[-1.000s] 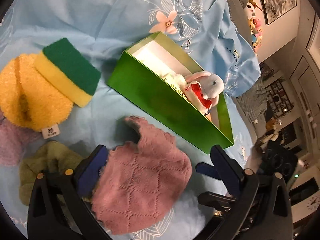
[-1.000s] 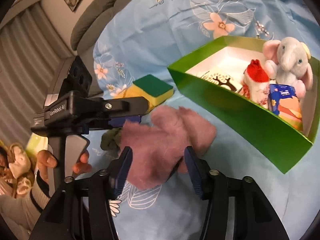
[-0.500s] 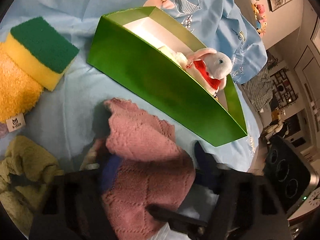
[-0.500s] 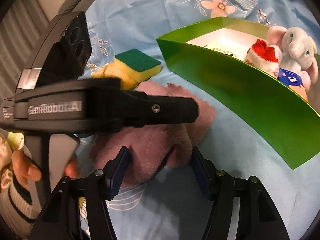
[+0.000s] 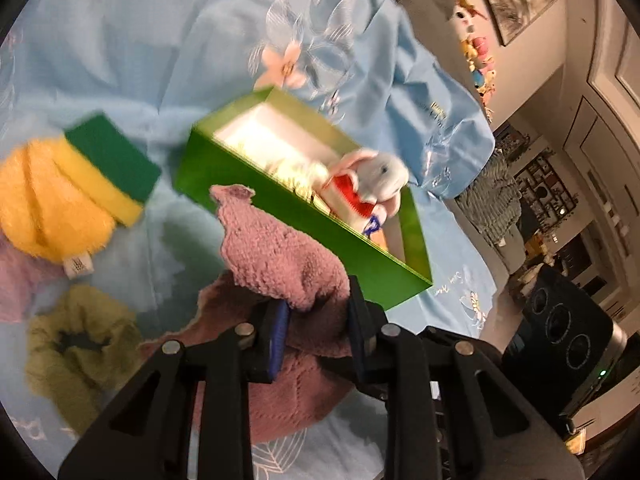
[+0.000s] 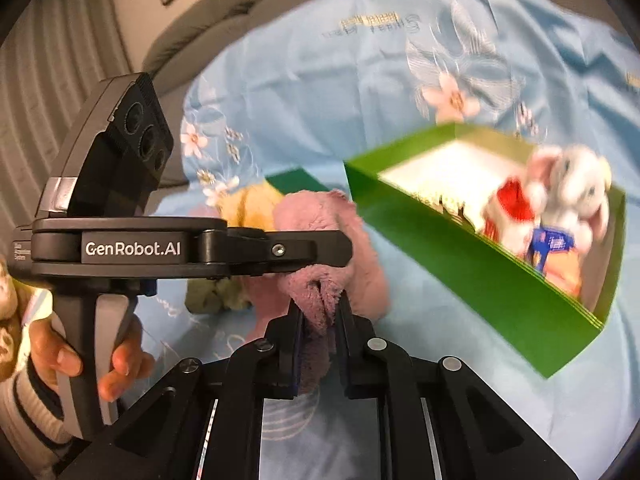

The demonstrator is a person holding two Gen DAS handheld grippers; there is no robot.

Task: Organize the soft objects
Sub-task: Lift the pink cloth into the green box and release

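A light-blue flowered cloth point(image 5: 120, 52) covered the whole work surface. On it stood an open green box point(image 5: 280, 204), holding a grey plush elephant point(image 5: 384, 176) with a red-and-white soft toy point(image 5: 348, 196) just beside it. Left of the box lay a fuzzy yellow cloth point(image 5: 44, 208) with a green-and-yellow sponge point(image 5: 108, 168) resting on it, and an olive cloth point(image 5: 76, 344) lay nearer the camera.

The pink knitted cloth point(image 5: 276, 248) hung bunched in front of the box's near wall, caught by both tools. The left gripper point(image 5: 316, 320) had just closed, its jaws clamped on a thick fold of that cloth. The right gripper point(image 6: 318, 320) had also just closed, jaws nearly together and pinching another fold. A hand point(image 6: 80, 352) held the left gripper's handle.
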